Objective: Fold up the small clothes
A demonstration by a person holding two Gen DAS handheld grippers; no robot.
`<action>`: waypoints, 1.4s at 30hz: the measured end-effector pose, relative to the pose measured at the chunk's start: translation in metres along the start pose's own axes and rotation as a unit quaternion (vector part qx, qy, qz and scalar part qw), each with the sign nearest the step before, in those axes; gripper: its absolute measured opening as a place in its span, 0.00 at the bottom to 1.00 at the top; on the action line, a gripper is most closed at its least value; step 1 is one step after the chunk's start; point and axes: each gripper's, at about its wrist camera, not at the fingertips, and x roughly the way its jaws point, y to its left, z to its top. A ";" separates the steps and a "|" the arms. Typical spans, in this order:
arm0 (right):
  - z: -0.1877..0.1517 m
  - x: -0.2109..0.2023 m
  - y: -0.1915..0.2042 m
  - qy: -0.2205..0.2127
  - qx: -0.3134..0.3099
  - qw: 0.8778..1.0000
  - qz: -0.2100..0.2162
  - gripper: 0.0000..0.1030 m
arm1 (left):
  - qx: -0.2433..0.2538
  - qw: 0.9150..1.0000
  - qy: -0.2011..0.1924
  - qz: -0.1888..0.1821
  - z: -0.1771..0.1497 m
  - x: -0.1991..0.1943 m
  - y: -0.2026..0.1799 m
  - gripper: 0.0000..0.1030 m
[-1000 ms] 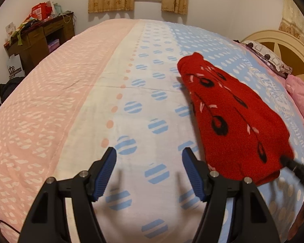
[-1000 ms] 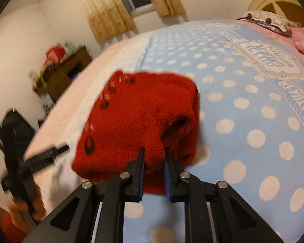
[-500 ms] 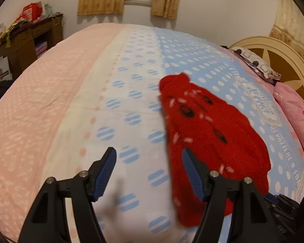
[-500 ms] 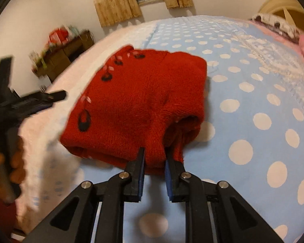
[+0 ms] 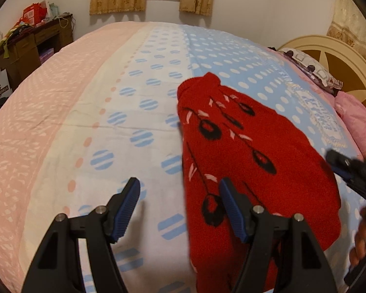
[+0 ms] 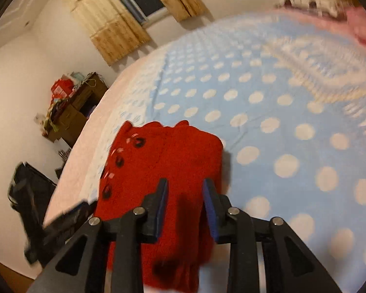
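A small red knitted garment (image 5: 251,161) with black and white marks lies folded on the bed; it also shows in the right wrist view (image 6: 168,171). My left gripper (image 5: 179,193) is open and empty, low over the sheet at the garment's near left edge. My right gripper (image 6: 185,190) is open, its jaws apart above the garment's near end, holding nothing. It appears blurred at the right edge of the left wrist view (image 5: 353,171). The left gripper shows blurred at the left of the right wrist view (image 6: 61,222).
The bed has a sheet with pink, cream and blue dotted bands (image 5: 61,122). A headboard (image 5: 341,73) and pink pillow (image 5: 358,122) lie at the right. A cluttered wooden desk (image 5: 29,44) stands by the far left wall.
My right gripper has opened and let go of the red garment, which now lies flat. My left gripper has moved right, closer to the garment's edge.
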 end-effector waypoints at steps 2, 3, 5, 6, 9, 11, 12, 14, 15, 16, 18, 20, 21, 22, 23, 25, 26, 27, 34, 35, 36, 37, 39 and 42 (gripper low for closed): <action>0.004 0.014 -0.009 0.008 0.033 0.999 0.025 0.32 | 0.014 1.000 -0.006 0.008 -0.003 0.001 -0.004 0.68; 0.004 0.021 -0.008 0.013 0.031 0.999 0.019 0.33 | 0.023 1.000 -0.008 0.013 -0.003 0.003 -0.007 0.68; 0.003 0.034 0.001 0.028 -0.001 1.000 0.001 0.33 | 0.035 0.999 -0.013 0.023 -0.004 0.004 -0.011 0.68; 0.002 0.041 0.010 0.035 -0.026 0.999 -0.027 0.33 | 0.038 0.999 -0.017 0.027 -0.005 0.004 -0.013 0.68; 0.003 0.057 0.026 0.040 -0.087 0.992 -0.083 0.25 | 0.039 0.998 -0.026 0.036 -0.008 0.006 -0.015 0.69; 0.008 0.067 0.039 0.039 -0.128 0.984 -0.120 0.20 | 0.042 0.998 -0.031 0.044 -0.009 0.007 -0.018 0.70; 0.011 0.072 0.041 0.039 -0.140 0.980 -0.135 0.17 | 0.047 0.997 -0.035 0.055 -0.010 0.007 -0.020 0.74; 0.020 0.083 0.041 0.044 -0.145 0.976 -0.153 0.16 | 0.057 0.995 -0.036 0.069 -0.008 0.009 -0.024 0.77; 0.026 0.089 0.040 0.044 -0.145 0.976 -0.159 0.15 | 0.059 0.995 -0.034 0.071 -0.008 0.009 -0.025 0.77; 0.030 0.095 0.039 0.047 -0.145 0.975 -0.164 0.15 | 0.059 0.995 -0.031 0.072 -0.006 0.010 -0.025 0.77; 0.031 0.101 0.039 0.043 -0.149 0.973 -0.170 0.15 | 0.057 0.995 -0.027 0.072 -0.005 0.012 -0.026 0.77; 0.028 0.101 0.040 0.033 -0.156 0.971 -0.176 0.15 | 0.059 0.995 -0.029 0.076 -0.007 0.013 -0.028 0.77; 0.027 0.101 0.041 0.030 -0.161 0.970 -0.178 0.15 | 0.065 0.994 -0.033 0.081 -0.008 0.013 -0.030 0.77; 0.025 0.098 0.041 0.024 -0.164 0.970 -0.178 0.15 | 0.069 0.993 -0.036 0.085 -0.009 0.012 -0.032 0.77; 0.024 0.095 0.040 0.020 -0.163 0.971 -0.174 0.15 | 0.074 0.993 -0.037 0.087 -0.010 0.011 -0.033 0.77; 0.022 0.082 0.039 0.008 -0.158 0.974 -0.161 0.16 | 0.076 0.993 -0.036 0.086 -0.009 0.010 -0.032 0.77; 0.019 0.069 0.040 -0.002 -0.153 0.977 -0.152 0.16 | 0.075 0.993 -0.033 0.083 -0.008 0.011 -0.031 0.77; 0.015 0.054 0.041 -0.016 -0.146 0.980 -0.134 0.16 | 0.072 0.994 -0.030 0.081 -0.008 0.011 -0.030 0.77; -0.027 0.000 0.053 -0.020 -0.139 0.988 -0.062 0.16 | 0.075 0.992 -0.034 0.090 -0.009 0.010 -0.034 0.77; -0.035 0.001 0.054 -0.010 -0.140 0.988 -0.058 0.16 | 0.074 0.993 -0.033 0.090 -0.009 0.010 -0.033 0.77; -0.042 0.003 0.055 0.000 -0.142 0.988 -0.059 0.16 | 0.074 0.993 -0.032 0.089 -0.009 0.010 -0.033 0.77; -0.047 0.004 0.055 0.004 -0.145 0.987 -0.064 0.17 | 0.076 0.993 -0.032 0.090 -0.010 0.009 -0.034 0.77; -0.058 0.008 0.055 0.002 -0.155 0.985 -0.080 0.17 | 0.084 0.991 -0.033 0.094 -0.011 0.008 -0.036 0.77; -0.062 0.010 0.050 0.004 -0.137 0.987 -0.085 0.17 | 0.089 0.991 -0.032 0.097 -0.012 0.008 -0.036 0.77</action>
